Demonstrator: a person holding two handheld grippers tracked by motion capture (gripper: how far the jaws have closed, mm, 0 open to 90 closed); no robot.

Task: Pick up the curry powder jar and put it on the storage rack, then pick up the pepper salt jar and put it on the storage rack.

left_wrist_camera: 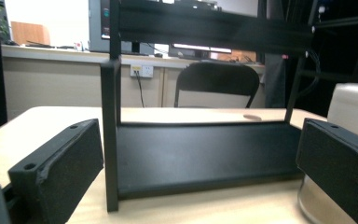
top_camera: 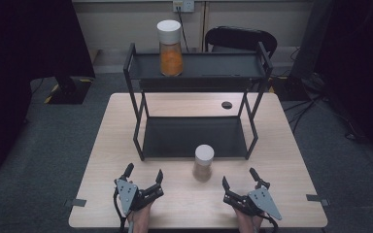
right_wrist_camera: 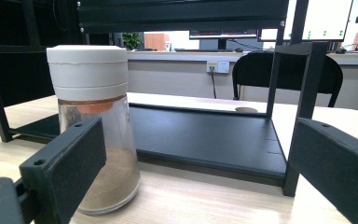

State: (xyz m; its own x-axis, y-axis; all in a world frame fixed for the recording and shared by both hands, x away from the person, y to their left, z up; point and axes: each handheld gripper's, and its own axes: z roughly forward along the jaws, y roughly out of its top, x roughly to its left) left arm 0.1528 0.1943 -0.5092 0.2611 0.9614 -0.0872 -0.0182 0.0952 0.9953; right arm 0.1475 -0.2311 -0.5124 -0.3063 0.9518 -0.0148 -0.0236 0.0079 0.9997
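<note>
High view: a pale wooden tabletop point(top_camera: 281, 145) carried a black two-tier rack point(top_camera: 194, 141), and everything here is placed relative to that rack. Nearest the viewer and to the rack's left front, the left gripper point(top_camera: 143, 174) rested low over the tabletop with its jaws spread wide and nothing between them. On the rack's upper shelf, toward its left end, stood a tall jar of orange contents point(top_camera: 170, 48) with a white lid. Just in front of the rack's lower shelf, a little right of its middle, stood a small shaker jar point(top_camera: 204, 162), white-capped, with brown powder settled at its bottom; it stood upright on the tabletop, between the two grippers and touched by neither. To the rack's right front, the right gripper point(top_camera: 239, 180) also sat low, jaws released and empty.

In the right gripper view, the shaker jar point(right_wrist_camera: 95, 126) stood just beyond the left-hand jaw, outside the gap.

The work appeared to be at its start: an approach to the shaker jar, with no grasp made. The next move would likely call for one gripper to swing toward the jar, centre its open jaws around the glass body below the cap, and close gently before lifting, probably toward a rack shelf.
</note>
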